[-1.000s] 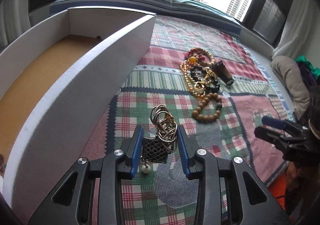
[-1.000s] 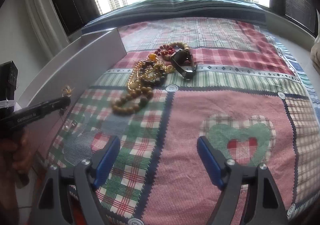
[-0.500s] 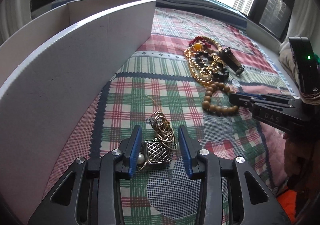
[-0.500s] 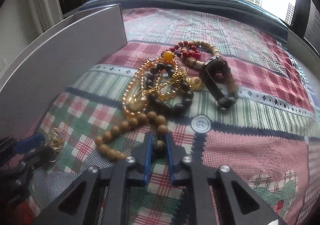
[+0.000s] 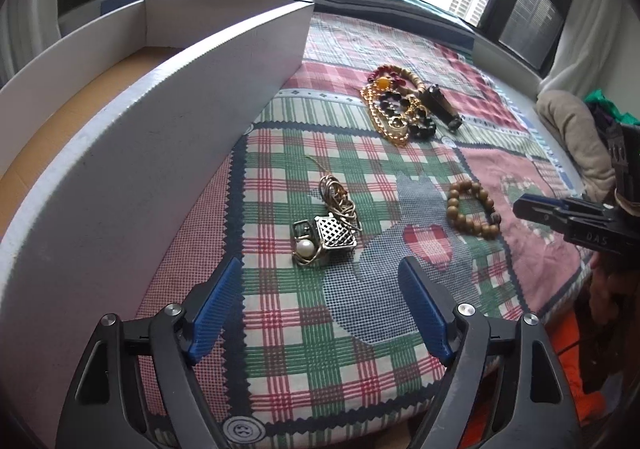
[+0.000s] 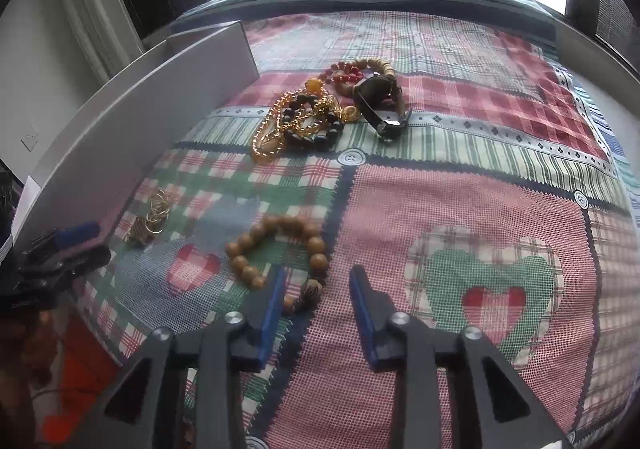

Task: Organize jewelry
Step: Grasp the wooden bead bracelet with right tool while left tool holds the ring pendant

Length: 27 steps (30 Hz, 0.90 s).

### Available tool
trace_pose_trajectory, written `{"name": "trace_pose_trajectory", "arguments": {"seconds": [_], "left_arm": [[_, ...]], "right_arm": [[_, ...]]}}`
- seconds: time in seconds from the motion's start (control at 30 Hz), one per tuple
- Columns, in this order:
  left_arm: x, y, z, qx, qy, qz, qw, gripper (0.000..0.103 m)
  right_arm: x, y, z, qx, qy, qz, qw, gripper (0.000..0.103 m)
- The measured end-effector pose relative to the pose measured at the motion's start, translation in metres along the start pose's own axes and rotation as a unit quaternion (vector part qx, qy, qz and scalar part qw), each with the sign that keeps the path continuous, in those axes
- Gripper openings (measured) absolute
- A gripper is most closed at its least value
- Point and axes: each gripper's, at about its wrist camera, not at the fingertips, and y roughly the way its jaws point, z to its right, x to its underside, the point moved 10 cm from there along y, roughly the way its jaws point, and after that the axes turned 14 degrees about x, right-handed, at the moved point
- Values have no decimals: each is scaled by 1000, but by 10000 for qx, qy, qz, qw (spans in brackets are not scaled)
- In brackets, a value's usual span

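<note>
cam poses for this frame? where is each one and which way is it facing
Left wrist: rides the left gripper, low over the quilt, facing the window; sees the gold earring cluster beside the white box; own fingers open.
Right wrist: rides the right gripper, same heading from further right; the wooden bead bracelet lies at its open fingertips, apparently unheld.
Shared: the earrings, bracelet, jewelry pile, box, and each other's gripper.

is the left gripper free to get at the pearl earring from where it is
Probably yes: the left gripper is open and empty, and the pearl earring lies straight ahead on the quilt with nothing between them.
</note>
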Motion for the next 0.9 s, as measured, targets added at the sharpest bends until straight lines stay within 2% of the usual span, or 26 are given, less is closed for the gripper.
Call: {"name": "trace_pose_trajectory", "arguments": {"seconds": [0.2,0.3,0.43,0.47,0.5,0.53,0.6,0.63,0.7,0.9], "left_arm": [[-10,20,0,-105,109,-56,9999,83],[-15,37,1,-127,194,-167,9996,83],[-16,58,0,-433,325,-317,9980,82],[-17,61,0,-467,317,-315,9979,74],[-20,62,0,-528,365,-238,9977,57],[-23,63,1,-491,392,-216,9978,30],[-27,63,2,-235,232,-194,9993,25],[-29,61,2,-60,75,-150,9998,17],[-30,56,3,145,-126,-85,9998,17],[-37,19,9,426,-479,302,9975,16]], "right_arm": [[3,12,-4,122,-105,-36,9999,34],[3,22,-6,340,-150,-56,9993,34],[9,26,-15,310,-216,-64,9993,34],[9,26,-17,354,-292,-27,9989,33],[9,25,-19,380,-348,27,9987,15],[9,24,-19,359,-335,29,9988,13],[9,20,-17,175,-144,24,9997,13],[8,17,-16,110,-77,31,9999,13],[6,9,-13,-19,9,53,10000,13],[-17,-35,-14,-339,-13,421,9985,13]]}}
